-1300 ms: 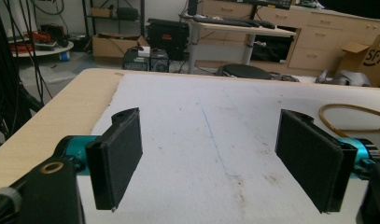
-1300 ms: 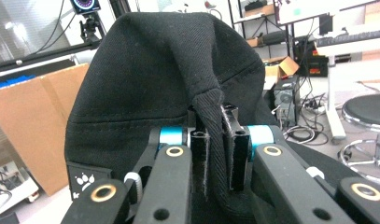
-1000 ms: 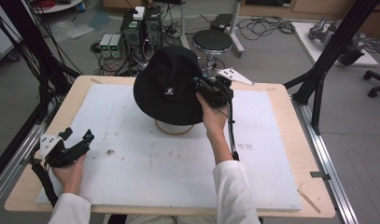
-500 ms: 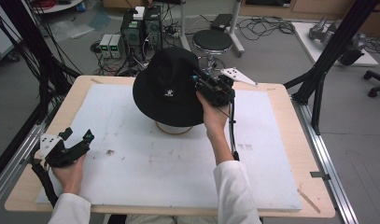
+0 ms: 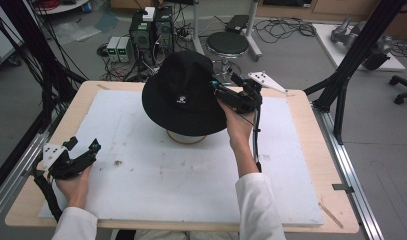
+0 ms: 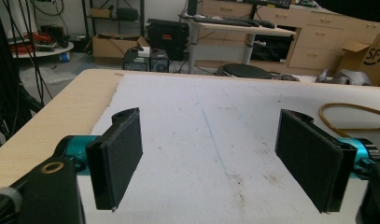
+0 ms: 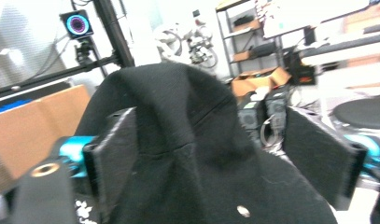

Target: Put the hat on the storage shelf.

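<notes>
A black bucket hat (image 5: 183,95) with a small white logo sits on a stand with a tan ring base (image 5: 186,139) at the back middle of the white mat. My right gripper (image 5: 222,86) is at the hat's right side; its jaws have just been opening and now stand open. In the right gripper view the hat's crown (image 7: 197,140) bulges up between the spread jaws of that gripper (image 7: 225,158), and the pads do not press on it. My left gripper (image 5: 83,145) rests near the table's front left corner, open and empty (image 6: 211,158). The ring base (image 6: 351,116) shows far off on its right.
The white mat (image 5: 156,185) covers most of the wooden table (image 5: 306,150). Black frame posts (image 5: 341,80) rise at the table's right and left sides. A round stool (image 5: 227,44) and computer boxes (image 5: 151,27) stand on the floor beyond the far edge.
The right gripper's jaws have opened at the hat's side, letting go of the fabric. The hat stays on its stand. The left hand has not moved.
</notes>
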